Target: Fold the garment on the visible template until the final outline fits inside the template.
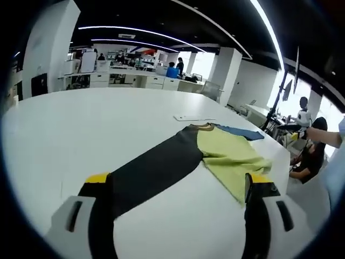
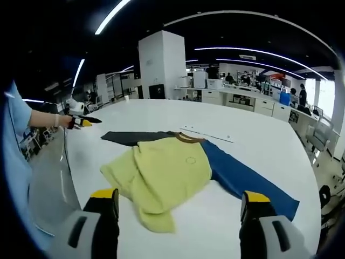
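Observation:
A long-sleeved garment lies flat on the white table (image 1: 81, 129). It has a yellow-green body (image 1: 232, 156), a dark grey sleeve (image 1: 156, 170), a blue sleeve (image 1: 240, 131) and a brown collar (image 1: 202, 125). My left gripper (image 1: 178, 181) is open, its jaws standing either side of the dark sleeve's cuff end. In the right gripper view the rumpled yellow-green body (image 2: 161, 172) is nearest, with the blue sleeve (image 2: 242, 181) to the right and the dark sleeve (image 2: 132, 137) behind it. My right gripper (image 2: 179, 195) is open above the hem. The left gripper (image 2: 81, 122) enters from the left in a person's hand.
A thin pale strip (image 1: 194, 117) lies on the table just beyond the collar, also seen as the strip (image 2: 207, 134). The table edge (image 2: 64, 162) runs close on the left. A seated person (image 1: 310, 162) is past the table's right side. Desks and people fill the far room.

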### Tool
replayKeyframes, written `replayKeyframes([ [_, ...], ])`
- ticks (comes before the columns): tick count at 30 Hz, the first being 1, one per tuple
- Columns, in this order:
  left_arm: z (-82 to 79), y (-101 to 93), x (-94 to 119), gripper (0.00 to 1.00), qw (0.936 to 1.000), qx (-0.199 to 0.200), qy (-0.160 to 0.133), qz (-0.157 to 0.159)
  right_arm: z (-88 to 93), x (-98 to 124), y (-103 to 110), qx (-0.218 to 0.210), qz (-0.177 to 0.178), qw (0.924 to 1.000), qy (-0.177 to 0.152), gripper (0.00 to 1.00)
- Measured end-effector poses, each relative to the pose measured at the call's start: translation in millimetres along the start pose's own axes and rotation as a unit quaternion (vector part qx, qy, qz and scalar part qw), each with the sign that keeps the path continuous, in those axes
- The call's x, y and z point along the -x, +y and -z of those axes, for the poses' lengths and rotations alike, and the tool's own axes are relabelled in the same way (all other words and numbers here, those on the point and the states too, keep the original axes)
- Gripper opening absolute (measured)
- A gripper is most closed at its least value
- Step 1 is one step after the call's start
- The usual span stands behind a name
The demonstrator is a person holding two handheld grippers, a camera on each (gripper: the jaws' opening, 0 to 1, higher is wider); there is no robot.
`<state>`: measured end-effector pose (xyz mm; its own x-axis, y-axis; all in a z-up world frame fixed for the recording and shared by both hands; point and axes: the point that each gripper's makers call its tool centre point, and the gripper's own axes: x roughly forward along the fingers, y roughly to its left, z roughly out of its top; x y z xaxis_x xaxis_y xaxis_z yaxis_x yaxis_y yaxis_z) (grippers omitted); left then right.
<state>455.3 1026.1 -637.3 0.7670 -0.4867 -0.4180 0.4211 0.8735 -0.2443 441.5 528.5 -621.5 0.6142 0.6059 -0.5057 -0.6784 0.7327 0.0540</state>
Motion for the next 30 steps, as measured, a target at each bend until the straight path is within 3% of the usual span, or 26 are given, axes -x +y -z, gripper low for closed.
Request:
replayKeyframes([
  [9,-15.6,-35.5,-12,0.99,0.9995,-0.028,-0.014,0.006,13.5,-6,-11,-0.002,-0.015,0.9997,-0.019,0.97],
  [17,-7.1,-64.8,-23,0.99,0.9991,-0.027,-0.02,0.023,34.4,-14,-9,-0.022,-0.026,0.9993,-0.015,0.98],
  [24,-8.1,-85.8,-31,0.99,0.9978,-0.047,-0.017,0.043,30.4,-19,-7,-0.012,-0.033,0.9993,-0.012,0.97],
  [30,9.6,-98.8,-34,0.97,0.9973,-0.034,-0.011,0.063,32.6,-29,3,-0.011,-0.044,0.999,-0.002,0.97],
])
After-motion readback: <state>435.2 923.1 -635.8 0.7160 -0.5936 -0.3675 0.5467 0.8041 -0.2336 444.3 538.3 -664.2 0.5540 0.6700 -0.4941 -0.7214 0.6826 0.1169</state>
